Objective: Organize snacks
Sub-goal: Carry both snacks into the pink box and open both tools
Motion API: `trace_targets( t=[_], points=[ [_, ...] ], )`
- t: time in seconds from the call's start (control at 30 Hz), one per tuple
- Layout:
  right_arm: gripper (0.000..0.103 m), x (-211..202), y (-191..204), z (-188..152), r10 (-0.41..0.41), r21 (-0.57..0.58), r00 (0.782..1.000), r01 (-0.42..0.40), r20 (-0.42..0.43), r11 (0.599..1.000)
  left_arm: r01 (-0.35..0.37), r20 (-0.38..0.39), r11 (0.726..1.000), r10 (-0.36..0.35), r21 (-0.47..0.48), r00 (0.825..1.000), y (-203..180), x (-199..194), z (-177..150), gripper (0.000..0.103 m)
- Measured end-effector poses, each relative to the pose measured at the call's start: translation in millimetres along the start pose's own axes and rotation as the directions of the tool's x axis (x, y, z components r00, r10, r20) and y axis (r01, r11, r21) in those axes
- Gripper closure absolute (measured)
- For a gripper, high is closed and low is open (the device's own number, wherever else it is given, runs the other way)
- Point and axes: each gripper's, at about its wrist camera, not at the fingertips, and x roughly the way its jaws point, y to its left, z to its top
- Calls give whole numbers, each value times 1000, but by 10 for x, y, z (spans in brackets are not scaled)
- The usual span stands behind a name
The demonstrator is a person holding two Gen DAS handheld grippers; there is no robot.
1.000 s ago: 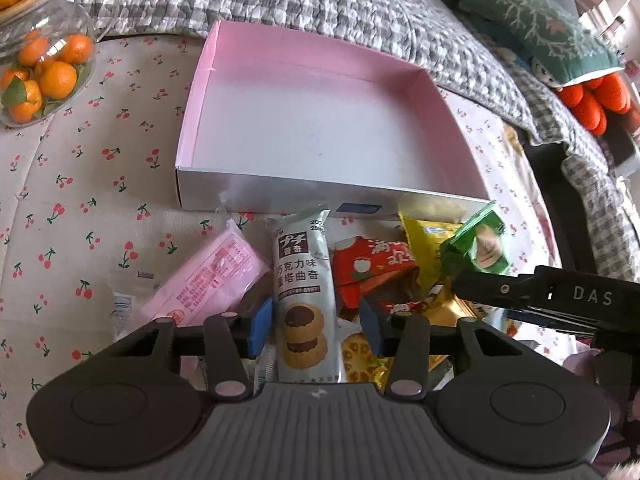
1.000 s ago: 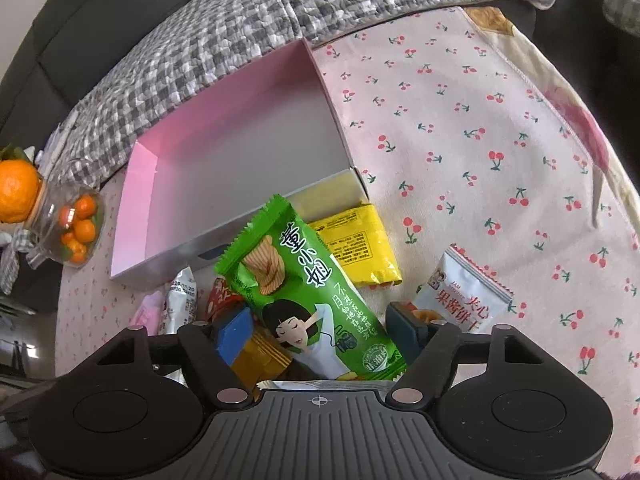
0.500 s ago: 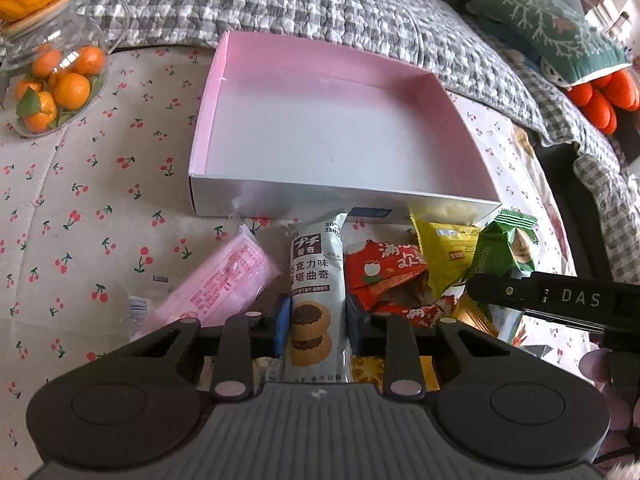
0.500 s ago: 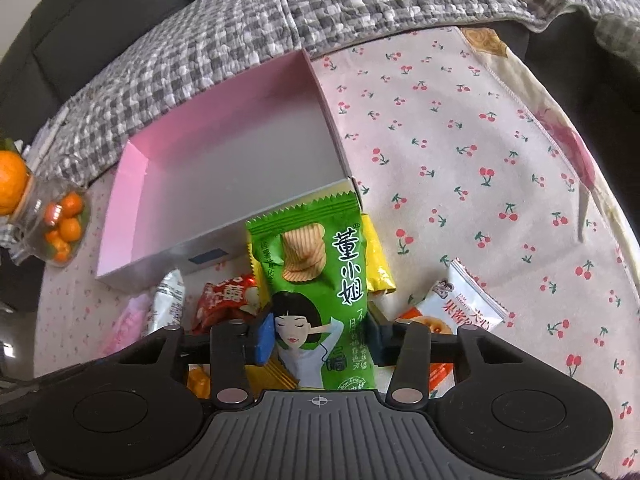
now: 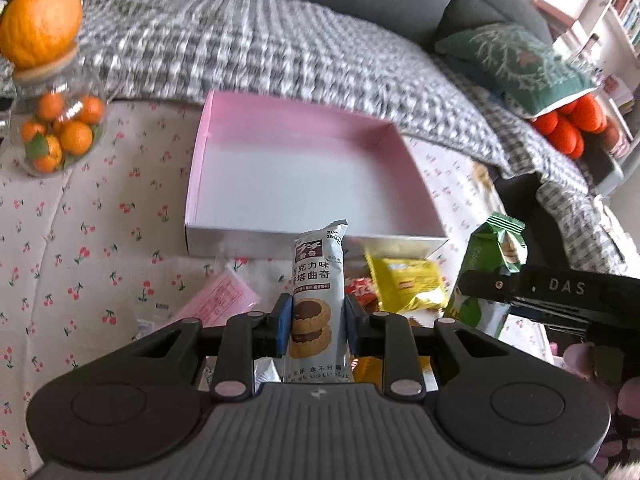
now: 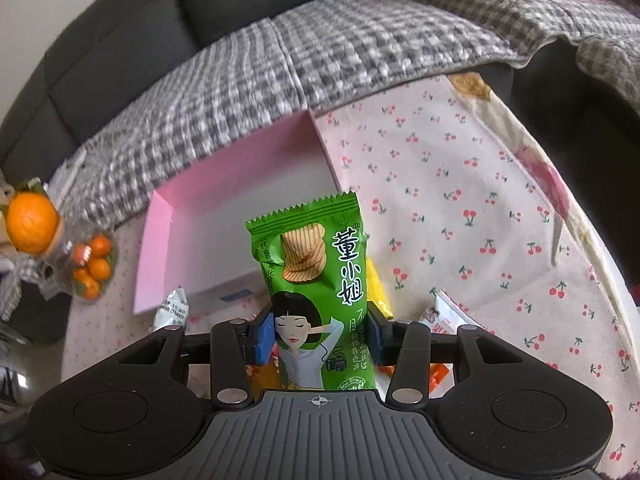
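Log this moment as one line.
left tool: shut on cookie packet | right tool: shut on green chip bag | pink box: empty

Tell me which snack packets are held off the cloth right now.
Two: the grey cookie packet, clamped in the left gripper, and the green chip bag, clamped in the right gripper. The yellow packet and pink packet lie loose.

Bright daylight entering from the upper right, grey-and-white checked blanket [image 5: 256,48] smearing with motion blur, fisheye edges bending and darkening
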Motion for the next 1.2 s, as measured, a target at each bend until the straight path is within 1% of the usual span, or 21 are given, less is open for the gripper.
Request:
trace_targets(
  t=[0.23,0.43,0.53,0.7,0.83,0.93,1.1,1.2],
  points=[
    [59,-159,54,65,33,11,998,-34,58,999,30,52,999,-29,-21,998,-9,-166,1,79],
    [59,-207,102,128,68,13,994,-69,86,998,44,116,999,-41,-26,992,-12,-233,104,79],
    [59,-201,115,164,84,23,992,-86,91,996,44,132,998,-39,-36,991,-5,-201,183,79],
    [59,-173,114,224,108,41,989,-113,101,993,29,159,998,-19,-57,987,46,-56,371,79],
    [59,-159,108,271,133,56,984,-140,117,989,26,174,997,-13,-74,985,113,139,500,79],
    [59,-130,81,324,148,76,980,-159,133,984,10,186,997,5,-77,982,138,273,575,79],
    [59,-53,70,400,167,94,974,-182,151,979,3,210,998,8,-56,978,156,456,670,79],
    [59,-14,87,435,184,95,969,-201,166,975,-9,209,999,16,-37,978,173,586,682,79]
  ],
)
